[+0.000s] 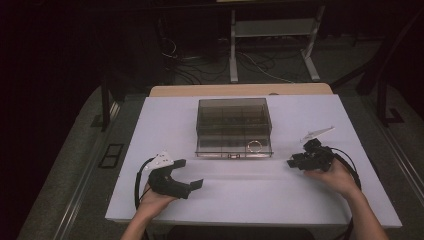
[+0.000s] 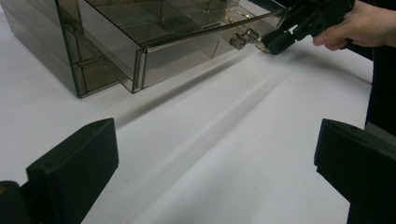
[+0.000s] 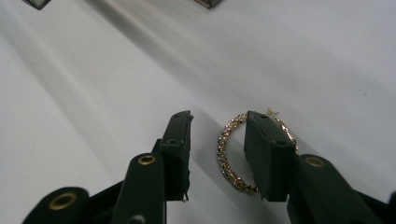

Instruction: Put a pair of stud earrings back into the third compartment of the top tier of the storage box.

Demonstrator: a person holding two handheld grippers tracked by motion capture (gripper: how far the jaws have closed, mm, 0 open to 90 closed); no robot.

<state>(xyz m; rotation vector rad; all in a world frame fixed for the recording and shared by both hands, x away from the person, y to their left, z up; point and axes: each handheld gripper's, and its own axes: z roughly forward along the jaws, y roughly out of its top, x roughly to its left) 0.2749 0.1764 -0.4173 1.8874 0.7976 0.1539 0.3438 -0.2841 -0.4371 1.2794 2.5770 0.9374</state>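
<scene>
A gold, stone-set hoop earring [image 3: 224, 161] lies flat on the white table [image 1: 240, 195]. My right gripper [image 3: 218, 119] is lowered over it with the jaws apart. The hoop's left arc lies in the gap and its right side passes under the right jaw; neither pad presses on it. In the high view the right gripper [image 1: 294, 162] is just right of the smoky clear drawer box [image 1: 233, 114]. The box's bottom drawer [image 2: 187, 44] is pulled out, and a second gold hoop [image 1: 254, 146] lies in it. My left gripper [image 1: 189, 173] rests open at the table's front left, holding nothing.
The drawer's small clear knob [image 2: 243, 37] points toward the right gripper [image 2: 281, 39]. The box stands at the table's middle back. Beyond the table are a dark floor, cables and a white metal frame [image 1: 272, 30].
</scene>
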